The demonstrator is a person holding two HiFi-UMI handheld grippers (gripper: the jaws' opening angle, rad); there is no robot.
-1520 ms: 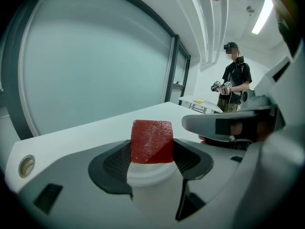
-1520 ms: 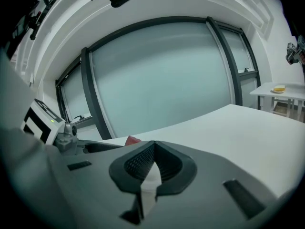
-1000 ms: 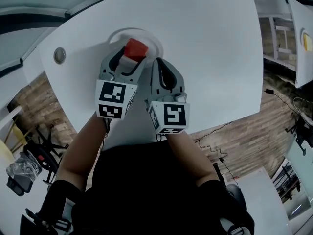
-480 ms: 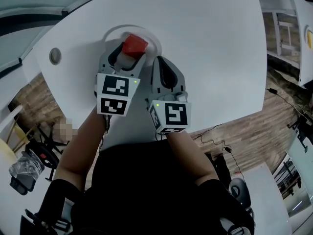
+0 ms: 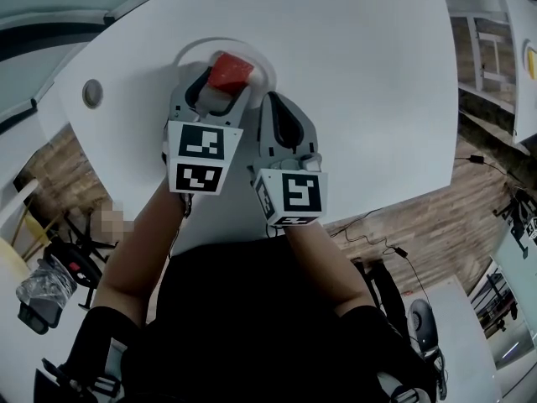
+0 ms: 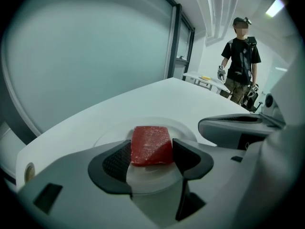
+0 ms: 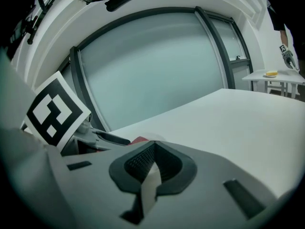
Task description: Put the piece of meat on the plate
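Observation:
A red block of meat (image 5: 229, 71) sits between the jaws of my left gripper (image 5: 225, 84), which is shut on it. It hangs over the white plate (image 5: 188, 54) near the table's far left; I cannot tell whether it touches the plate. In the left gripper view the meat (image 6: 151, 144) is pressed by both dark pads (image 6: 116, 160), with the plate (image 6: 186, 130) just beyond. My right gripper (image 5: 281, 109) rests beside the left one, to its right, shut with nothing in it. In the right gripper view its jaws (image 7: 152, 152) meet, and a sliver of meat (image 7: 139, 140) shows past them.
A round metal grommet (image 5: 92, 93) is set in the white table (image 5: 361, 74) left of the plate. The table's near edge runs under my arms. A person (image 6: 242, 56) stands far off beside another white table (image 6: 207, 80).
My left gripper has edged slightly farther over the plate with the meat still held. The right gripper has stayed shut beside it.

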